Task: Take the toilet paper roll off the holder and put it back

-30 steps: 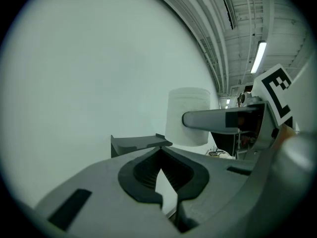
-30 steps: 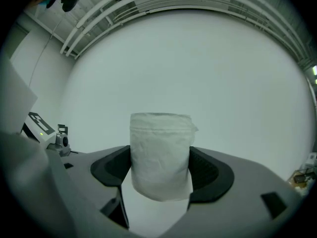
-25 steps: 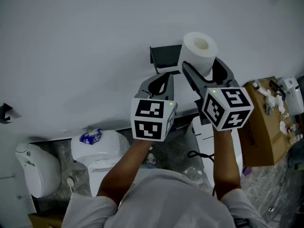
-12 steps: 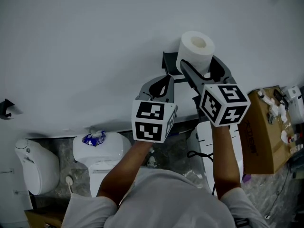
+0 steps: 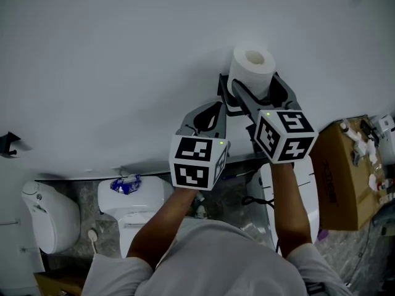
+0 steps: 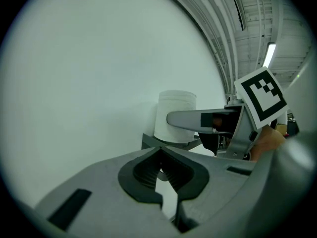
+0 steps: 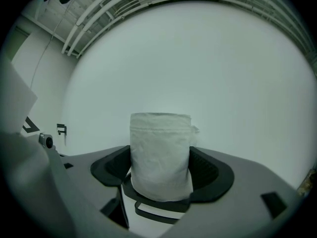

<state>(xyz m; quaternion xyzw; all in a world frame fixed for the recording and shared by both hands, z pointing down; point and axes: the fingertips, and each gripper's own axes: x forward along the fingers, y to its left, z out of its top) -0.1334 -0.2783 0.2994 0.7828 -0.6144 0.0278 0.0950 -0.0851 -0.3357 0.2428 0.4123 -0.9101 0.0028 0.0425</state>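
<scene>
Toilet paper roll stands clamped in right tongs by the white wall; left tongs closed, empty.

I see a white toilet roll on a near-black holder. The left gripper and right gripper are grey, with black-lined jaws and black-and-white square markers. Right of the roll is a brown box. Lower left of it is a white toilet with a blue packet.

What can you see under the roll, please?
The dark holder shows just beneath the roll, which the right gripper grips. The roll covers the holder's top, so contact between them cannot be seen.
</scene>
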